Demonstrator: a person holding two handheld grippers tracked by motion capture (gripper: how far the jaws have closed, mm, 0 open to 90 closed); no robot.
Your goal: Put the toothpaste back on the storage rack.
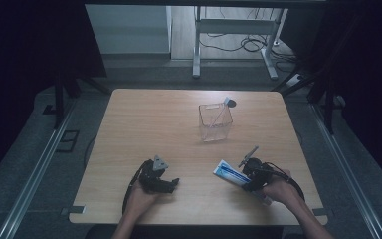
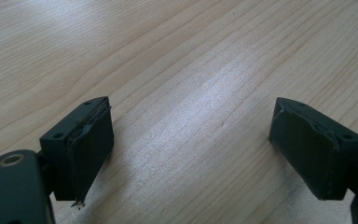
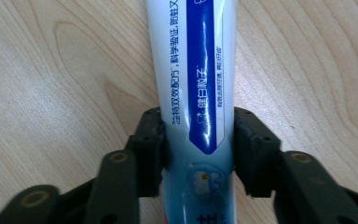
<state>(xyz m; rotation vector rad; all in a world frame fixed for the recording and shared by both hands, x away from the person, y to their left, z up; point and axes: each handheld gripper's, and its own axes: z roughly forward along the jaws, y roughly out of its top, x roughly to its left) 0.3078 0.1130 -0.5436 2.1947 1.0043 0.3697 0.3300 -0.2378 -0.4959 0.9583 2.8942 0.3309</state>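
Observation:
A white and blue toothpaste tube [image 1: 230,174] lies flat on the wooden table [image 1: 144,124] at the front right. My right gripper [image 1: 247,178] straddles its near end. In the right gripper view the tube [image 3: 196,70] runs away from the camera between the two black pads [image 3: 154,149], which touch it on both sides, so that gripper [image 3: 198,149] is shut on the tube. At the front left my left gripper [image 1: 171,184] rests low over the table. In its own view this gripper [image 2: 191,149] stands open, with bare wood between its jaws.
A clear plastic container [image 1: 215,123] stands upright right of the table's middle, with a toothbrush [image 1: 222,112] leaning inside it and poking out at the back corner. Beyond the far edge are a table frame [image 1: 197,45] and floor cables.

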